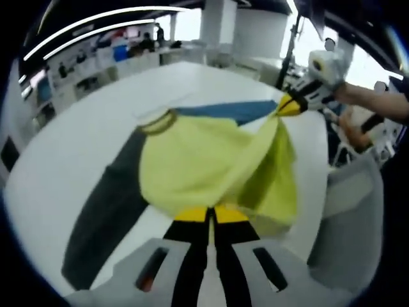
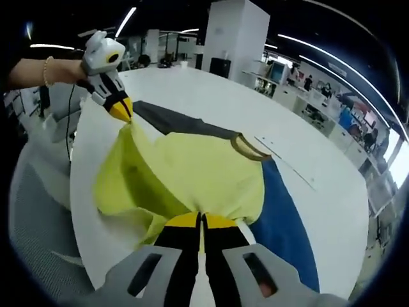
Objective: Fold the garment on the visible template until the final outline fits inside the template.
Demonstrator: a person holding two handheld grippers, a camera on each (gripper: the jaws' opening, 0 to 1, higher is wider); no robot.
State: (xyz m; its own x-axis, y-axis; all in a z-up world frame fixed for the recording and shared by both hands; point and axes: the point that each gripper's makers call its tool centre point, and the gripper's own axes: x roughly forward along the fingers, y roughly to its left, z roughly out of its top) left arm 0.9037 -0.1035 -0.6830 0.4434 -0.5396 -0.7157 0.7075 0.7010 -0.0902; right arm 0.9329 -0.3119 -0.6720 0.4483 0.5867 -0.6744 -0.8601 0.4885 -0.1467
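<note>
A yellow garment point(image 1: 204, 163) with an olive collar point(image 1: 156, 123) hangs stretched between both grippers above the table. In the left gripper view my left gripper point(image 1: 211, 214) is shut on the near hem, and my right gripper point(image 1: 289, 105) pinches a corner at the upper right. The right gripper view has the garment point(image 2: 185, 173) from the other side, with my right gripper point(image 2: 201, 220) shut on its edge and my left gripper point(image 2: 121, 110) holding the far corner. Under it lies the template, one part dark grey point(image 1: 108, 211) point(image 2: 172, 121) and one part blue point(image 1: 236, 110) point(image 2: 281, 217).
The template lies on a large white table point(image 1: 77, 141) point(image 2: 319, 160). A grey chair point(image 1: 345, 217) point(image 2: 38, 211) stands at the table's edge below the garment. A person's hand point(image 2: 48, 71) holds the far gripper. Office desks and a white pillar point(image 2: 233, 38) stand behind.
</note>
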